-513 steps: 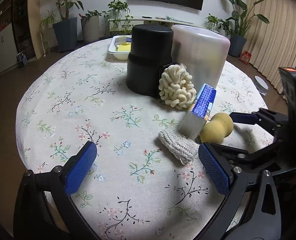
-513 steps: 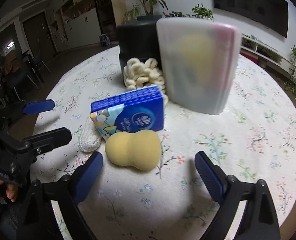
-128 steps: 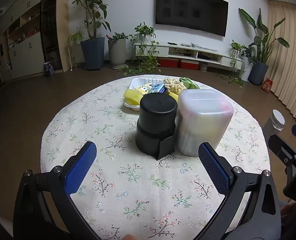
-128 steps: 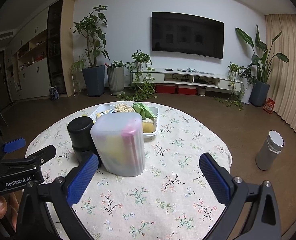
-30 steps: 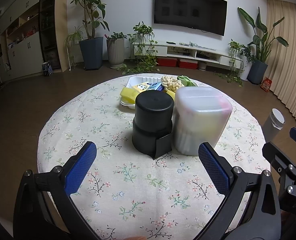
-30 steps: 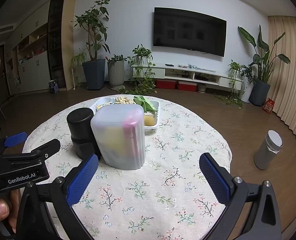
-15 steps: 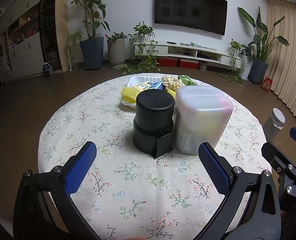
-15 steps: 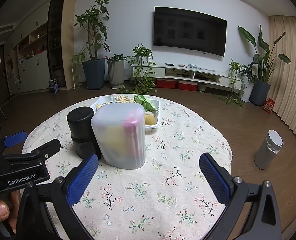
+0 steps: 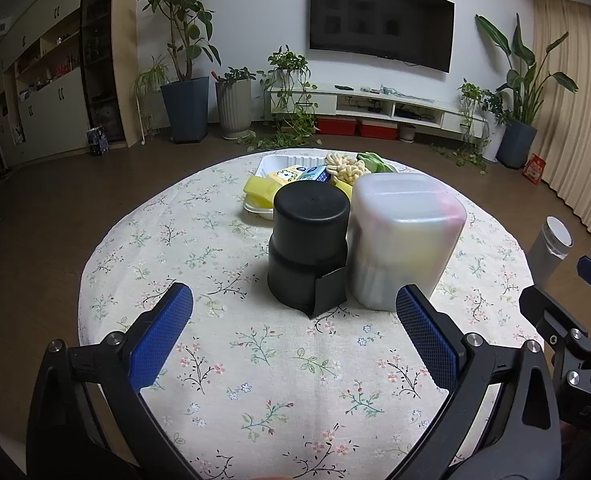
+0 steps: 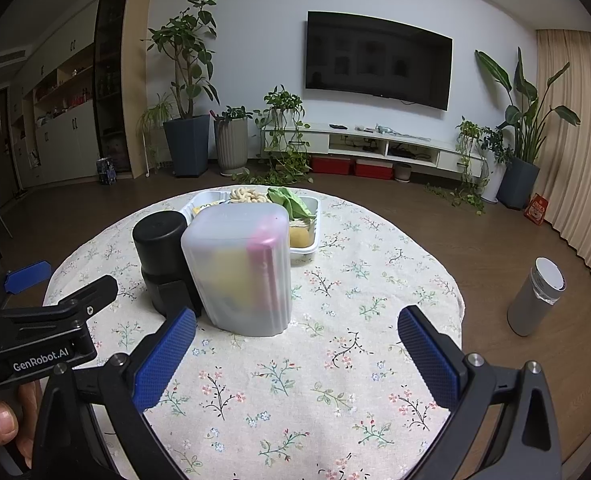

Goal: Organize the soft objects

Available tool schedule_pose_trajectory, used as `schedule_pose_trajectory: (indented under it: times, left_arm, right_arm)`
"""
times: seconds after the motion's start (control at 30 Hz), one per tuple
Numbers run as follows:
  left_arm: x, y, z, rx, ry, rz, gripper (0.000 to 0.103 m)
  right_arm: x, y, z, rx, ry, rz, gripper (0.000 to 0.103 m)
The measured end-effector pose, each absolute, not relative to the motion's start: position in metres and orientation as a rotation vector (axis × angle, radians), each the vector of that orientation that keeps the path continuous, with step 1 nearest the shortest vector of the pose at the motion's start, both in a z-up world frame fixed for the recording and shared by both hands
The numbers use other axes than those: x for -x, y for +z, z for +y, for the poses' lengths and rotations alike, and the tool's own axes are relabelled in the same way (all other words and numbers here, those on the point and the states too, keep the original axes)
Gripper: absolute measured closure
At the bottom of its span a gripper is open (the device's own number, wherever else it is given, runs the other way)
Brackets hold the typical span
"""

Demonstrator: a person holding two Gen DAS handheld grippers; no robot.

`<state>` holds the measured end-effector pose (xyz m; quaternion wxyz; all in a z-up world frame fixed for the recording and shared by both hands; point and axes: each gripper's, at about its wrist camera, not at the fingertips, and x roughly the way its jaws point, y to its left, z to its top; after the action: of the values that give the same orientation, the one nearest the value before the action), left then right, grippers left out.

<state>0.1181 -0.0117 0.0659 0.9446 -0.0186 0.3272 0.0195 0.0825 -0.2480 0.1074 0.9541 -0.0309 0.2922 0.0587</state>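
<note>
Looking across the round floral worktop [image 9: 223,364], you are holding both grippers back at its near edge, and the soft objects are sitting far ahead of your jaws in the white tray [image 10: 309,249] on the far side. Standing squarely between are the frosted container [image 10: 241,268] and the black canister [image 9: 309,246], touching side by side, so any reach forward is having to go over or around them. Your left gripper [image 9: 295,324] is facing both of them with jaws spread wide and empty; your right gripper [image 10: 297,344] is likewise wide open, holding nothing. Piled in the tray are the cream loopy sponge [image 9: 345,166], green cloth [image 10: 291,200] and yellow sponge [image 9: 261,189]; the task seems largely done.
</note>
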Motion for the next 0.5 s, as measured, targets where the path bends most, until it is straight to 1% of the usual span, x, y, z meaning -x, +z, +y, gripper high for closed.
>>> schedule_pose_trajectory:
  times: [0.5]
  left_arm:
    - [-0.1161,0.0654,-0.0130,0.029,0.060,0.660,0.000]
  right_arm:
    - [-0.0780,0.1021,-0.2583,0.066,0.118,0.626,0.000]
